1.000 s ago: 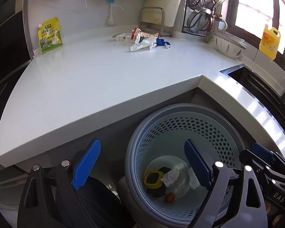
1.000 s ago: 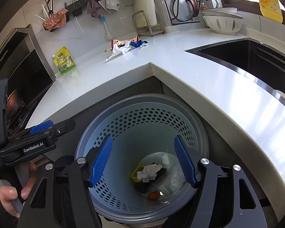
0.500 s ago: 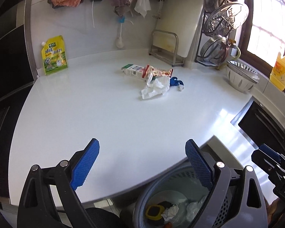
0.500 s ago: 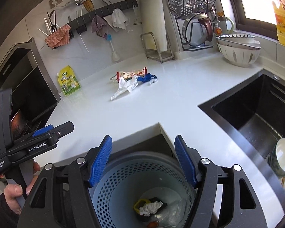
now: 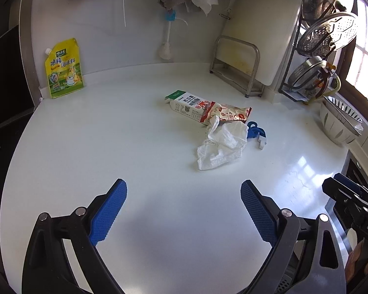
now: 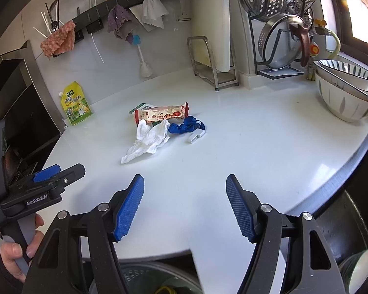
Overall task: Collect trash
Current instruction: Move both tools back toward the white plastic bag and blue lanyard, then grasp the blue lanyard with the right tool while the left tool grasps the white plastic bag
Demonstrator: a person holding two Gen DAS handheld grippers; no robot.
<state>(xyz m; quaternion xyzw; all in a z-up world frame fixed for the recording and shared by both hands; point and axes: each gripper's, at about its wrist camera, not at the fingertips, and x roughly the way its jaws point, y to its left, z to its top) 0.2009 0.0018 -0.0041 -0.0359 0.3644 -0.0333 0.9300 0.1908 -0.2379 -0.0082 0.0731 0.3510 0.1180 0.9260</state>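
1. My left gripper (image 5: 184,210) has its blue jaws wide apart with nothing between them, above the white countertop (image 5: 110,147).
2. My right gripper (image 6: 185,203) also stands with the jaws spread and empty.
3. Ahead of both jaws, well apart from them, lies the trash: a crumpled white plastic bag (image 5: 222,144), a red-and-white snack wrapper (image 5: 224,114) lying on a white and green carton (image 5: 184,103), and a blue strap with a white clip (image 5: 256,133).
4. Only the right view shows the grey perforated bin (image 6: 144,279) below my jaws and the stacked bowls (image 6: 346,93) far right.
5. Only the right view shows my hand (image 6: 14,257) on the left gripper's handle.
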